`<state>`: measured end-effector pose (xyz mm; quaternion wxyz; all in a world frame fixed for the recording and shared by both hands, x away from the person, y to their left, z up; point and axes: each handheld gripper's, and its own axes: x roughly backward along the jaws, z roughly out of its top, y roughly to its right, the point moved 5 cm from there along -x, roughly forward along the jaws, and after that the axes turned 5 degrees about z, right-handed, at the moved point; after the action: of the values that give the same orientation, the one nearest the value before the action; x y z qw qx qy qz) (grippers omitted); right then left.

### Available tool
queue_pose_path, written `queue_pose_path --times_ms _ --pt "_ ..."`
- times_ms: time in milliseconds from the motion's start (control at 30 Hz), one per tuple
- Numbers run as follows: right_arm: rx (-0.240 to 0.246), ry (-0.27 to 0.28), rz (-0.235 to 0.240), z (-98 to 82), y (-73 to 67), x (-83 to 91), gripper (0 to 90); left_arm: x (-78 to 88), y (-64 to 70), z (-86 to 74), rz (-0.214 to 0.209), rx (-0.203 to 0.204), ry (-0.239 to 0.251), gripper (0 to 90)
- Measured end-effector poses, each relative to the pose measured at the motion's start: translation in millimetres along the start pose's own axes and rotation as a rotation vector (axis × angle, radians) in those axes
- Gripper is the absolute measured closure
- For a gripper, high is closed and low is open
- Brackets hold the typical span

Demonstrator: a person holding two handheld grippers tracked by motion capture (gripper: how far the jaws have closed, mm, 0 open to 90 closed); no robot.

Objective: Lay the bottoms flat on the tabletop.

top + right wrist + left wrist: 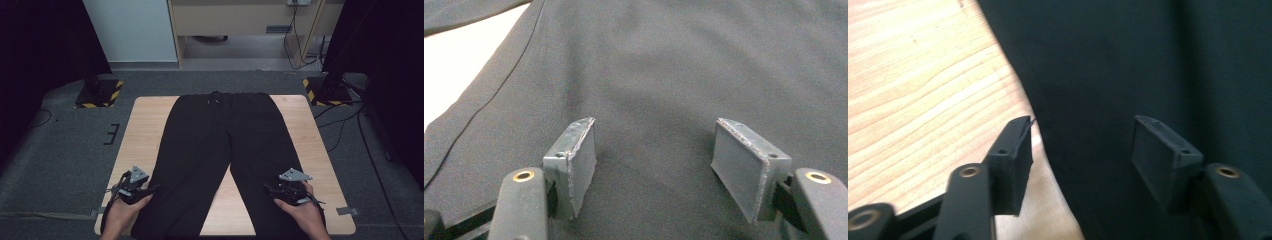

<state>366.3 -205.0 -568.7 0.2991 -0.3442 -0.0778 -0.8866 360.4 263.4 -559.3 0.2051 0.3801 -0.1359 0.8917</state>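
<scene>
A pair of black trousers (215,145) lies flat on the wooden table (145,125), waistband at the far side, both legs running toward the near edge. My left gripper (151,189) sits at the outer edge of the left trouser leg. In the left gripper view the left gripper (1080,155) is open, one pad over bare wood (923,100) and the other over the black cloth (1128,65), with the leg's edge between them. My right gripper (268,189) rests over the right leg. The right gripper (654,160) stands open above the fabric (664,65), gripping nothing.
Two weighted stands with yellow-black stripes (99,92) (325,90) sit on the grey carpet beyond the table's far corners. Cables (350,125) trail on the floor at the right. Bare wood shows between the trouser legs (230,200).
</scene>
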Motion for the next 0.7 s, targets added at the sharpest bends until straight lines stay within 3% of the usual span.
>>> queue_pose_path --times_ms 33,167,200,333,433,533,600,700 --pt "-0.001 -0.003 0.000 -0.3 -0.4 0.3 34.0 -1.0 0.0 0.5 -0.006 0.018 0.007 49.9" --pt "-0.011 0.000 -0.007 -2.0 -4.4 1.7 34.0 -0.5 1.3 2.9 -0.002 -0.006 -0.005 76.1" --pt "-0.008 -0.001 -0.007 -2.7 -5.6 2.4 34.0 -0.5 0.4 3.4 0.017 -0.013 -0.013 81.1" --pt "-0.005 -0.018 0.010 -1.5 -8.5 3.1 33.6 -0.6 -7.5 2.7 0.070 -0.015 -0.020 86.7" --pt "-0.005 -0.008 0.023 5.0 -7.9 5.4 33.5 -0.4 -12.7 0.4 0.052 0.008 -0.005 87.5" --pt "-0.007 -0.014 0.021 4.4 -7.4 4.0 33.5 0.1 -14.3 -1.3 0.034 0.013 0.014 80.0" --pt "0.004 -0.018 0.020 0.6 -9.1 -0.1 32.5 -1.4 -13.9 -1.2 0.040 0.032 0.029 59.8" --pt "0.014 -0.004 0.010 -0.9 -12.0 -0.4 32.7 -2.2 -4.1 5.6 0.038 0.021 0.077 42.3"
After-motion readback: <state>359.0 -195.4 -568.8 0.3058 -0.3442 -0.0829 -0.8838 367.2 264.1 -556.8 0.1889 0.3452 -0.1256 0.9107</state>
